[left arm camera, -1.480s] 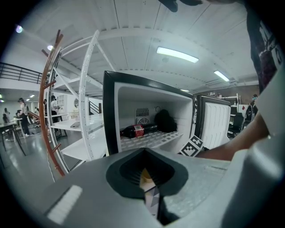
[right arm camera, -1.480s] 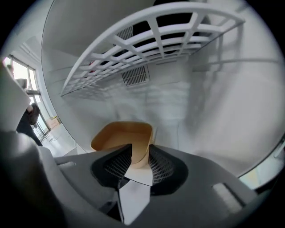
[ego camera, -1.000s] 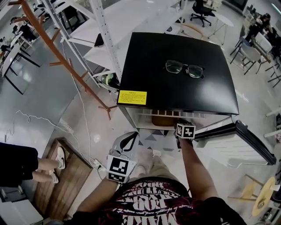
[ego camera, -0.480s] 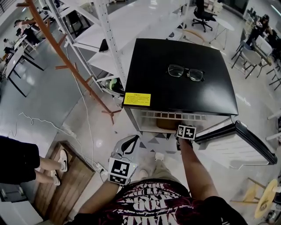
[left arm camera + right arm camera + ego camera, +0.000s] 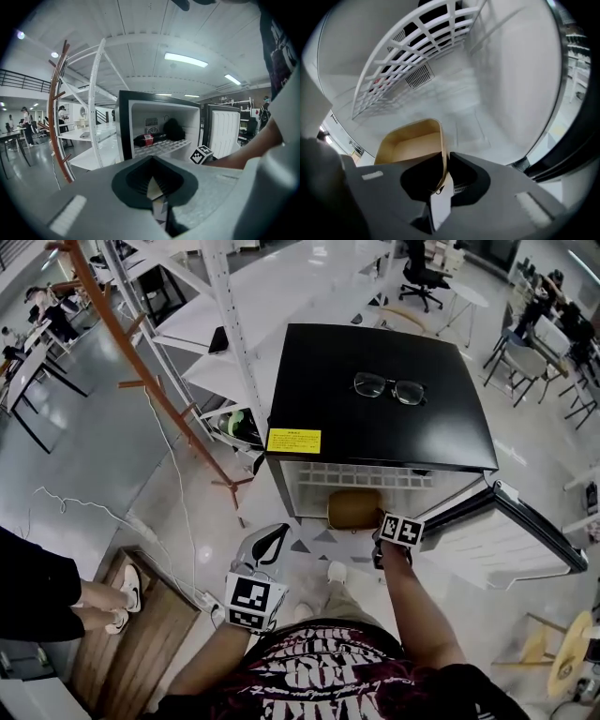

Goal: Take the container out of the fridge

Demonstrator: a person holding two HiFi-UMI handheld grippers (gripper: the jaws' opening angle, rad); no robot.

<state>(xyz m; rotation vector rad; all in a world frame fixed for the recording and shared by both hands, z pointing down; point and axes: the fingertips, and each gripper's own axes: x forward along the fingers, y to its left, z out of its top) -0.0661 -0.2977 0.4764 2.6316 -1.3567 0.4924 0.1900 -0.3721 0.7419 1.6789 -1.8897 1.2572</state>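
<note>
A tan open-topped container [image 5: 353, 509] juts out of the small black fridge [image 5: 380, 399] at its front opening. My right gripper [image 5: 382, 538] is shut on the container's [image 5: 412, 145] near right rim [image 5: 442, 161], one jaw inside and one outside the wall. In the right gripper view the fridge's white floor [image 5: 487, 126] lies under the container and a white wire shelf [image 5: 412, 56] is above it. My left gripper [image 5: 267, 545] hangs low to the left of the fridge, jaws shut with nothing between them [image 5: 157, 206]. Its view shows the open fridge [image 5: 159, 129] from outside.
The fridge door [image 5: 511, 540] stands open to the right. Glasses [image 5: 389, 387] lie on the fridge top. A dark bottle [image 5: 149, 138] and a dark bundle [image 5: 174, 130] rest on the wire shelf. A white shelving rack [image 5: 225, 324] stands left; a person's feet [image 5: 117, 596] are at the far left.
The tan container has slid forward out of the fridge with my right gripper, which has drawn back toward me. The left gripper has stayed about where it was.
</note>
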